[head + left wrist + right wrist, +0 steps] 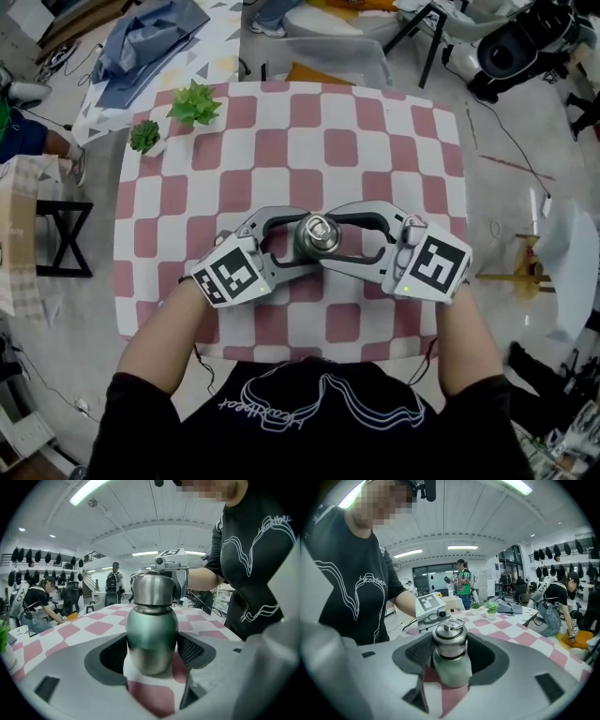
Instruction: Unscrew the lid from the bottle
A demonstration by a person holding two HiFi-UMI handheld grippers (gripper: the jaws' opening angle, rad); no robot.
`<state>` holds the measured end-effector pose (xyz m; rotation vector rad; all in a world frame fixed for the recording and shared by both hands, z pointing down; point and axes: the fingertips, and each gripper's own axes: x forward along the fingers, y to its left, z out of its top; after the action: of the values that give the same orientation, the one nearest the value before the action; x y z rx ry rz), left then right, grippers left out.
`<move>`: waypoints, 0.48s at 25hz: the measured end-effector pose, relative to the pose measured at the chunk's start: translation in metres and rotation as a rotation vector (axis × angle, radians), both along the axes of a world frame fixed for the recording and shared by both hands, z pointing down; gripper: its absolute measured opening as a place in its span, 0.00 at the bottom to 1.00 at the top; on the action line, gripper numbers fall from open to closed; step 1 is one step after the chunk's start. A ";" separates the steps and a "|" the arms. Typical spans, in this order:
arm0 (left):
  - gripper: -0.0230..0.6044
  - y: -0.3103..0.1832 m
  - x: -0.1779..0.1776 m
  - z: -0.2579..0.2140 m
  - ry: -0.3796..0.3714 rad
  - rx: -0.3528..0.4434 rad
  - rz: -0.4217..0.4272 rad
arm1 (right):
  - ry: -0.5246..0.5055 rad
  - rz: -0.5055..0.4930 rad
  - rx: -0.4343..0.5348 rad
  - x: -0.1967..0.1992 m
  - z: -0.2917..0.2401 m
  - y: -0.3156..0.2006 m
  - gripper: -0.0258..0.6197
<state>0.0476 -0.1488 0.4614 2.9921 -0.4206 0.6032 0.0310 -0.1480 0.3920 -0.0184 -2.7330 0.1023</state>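
Bare forearms [169,337] come in from the near edge of the desk [375,141], one tool in each hand, and both tools meet at the bottle [317,234]. It stands on the checked cloth around the middle of the desk, a little toward the near side, well apart from the two small potted plants [195,103] at the far left corner.

The left tool [152,651] is clamped on the bottle's green body, its pads pressed against either side low down. The right tool [451,651] comes from the opposite side and sits higher, its pads closed on the steel lid [450,637] (they look snug against it rather than merely standing beside it).

As for progress, I'd say the grips are set and the real work is left. The lid is still on the neck and sits level, with only a thin dark ring under it. Whether it has been loosened at all I cannot tell. Turning it off and lifting it clear remain to be done.

The bottle is upright, its long axis vertical, with the lid and its little loop on top pointing straight up.
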 end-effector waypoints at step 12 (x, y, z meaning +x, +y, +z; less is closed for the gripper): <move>0.57 0.003 -0.004 0.001 -0.052 -0.013 0.180 | 0.115 -0.108 0.039 -0.003 0.002 0.003 0.41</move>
<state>0.0441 -0.1461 0.4626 3.0286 -0.1506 0.6957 0.0281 -0.1454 0.3940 -0.1446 -2.6126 0.0187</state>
